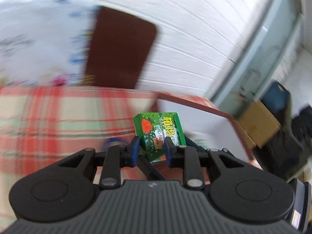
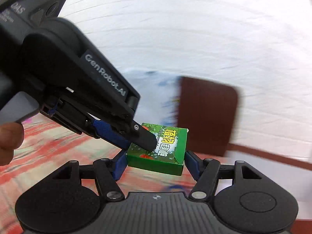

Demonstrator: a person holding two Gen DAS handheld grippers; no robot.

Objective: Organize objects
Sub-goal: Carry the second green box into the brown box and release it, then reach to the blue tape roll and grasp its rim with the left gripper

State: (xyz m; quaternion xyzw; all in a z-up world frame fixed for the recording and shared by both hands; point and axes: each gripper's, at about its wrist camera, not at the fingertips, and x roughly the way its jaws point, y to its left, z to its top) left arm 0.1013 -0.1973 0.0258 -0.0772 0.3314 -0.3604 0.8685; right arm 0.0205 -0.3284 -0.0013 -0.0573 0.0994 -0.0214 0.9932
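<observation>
A small green carton (image 2: 158, 152) printed with leaves, a red flower and yellow Chinese characters hangs clear of the table, caught between two hand-held grippers at once. The right gripper (image 2: 154, 160) clamps it across its length — one blue pad against each short end — so the carton's long axis runs from jaw to jaw and its printed face looks up. The left gripper (image 1: 151, 149), reaching in from the upper left in the right wrist view, pinches the same carton across its thin dimension, one finger (image 2: 146, 138) lying flat on the printed face; in its own camera the box (image 1: 159, 135) stands between the two blue pads and juts forward past them.

Below, the red-and-green plaid tablecloth (image 1: 39, 120) streaks with motion blur. A dark brown chair back (image 1: 120, 48) rises beyond the table's far edge, against a white panelled wall (image 1: 195, 29). A person's fingertip (image 2: 9, 138) shows at the left edge of the right wrist view.

With both tools on one box, the grips cross at right angles — a likely handover, though which gripper gives way cannot be told. Whichever lets go, the other must keep the carton level; a light cardboard box could crush or twist under uneven pressure.
</observation>
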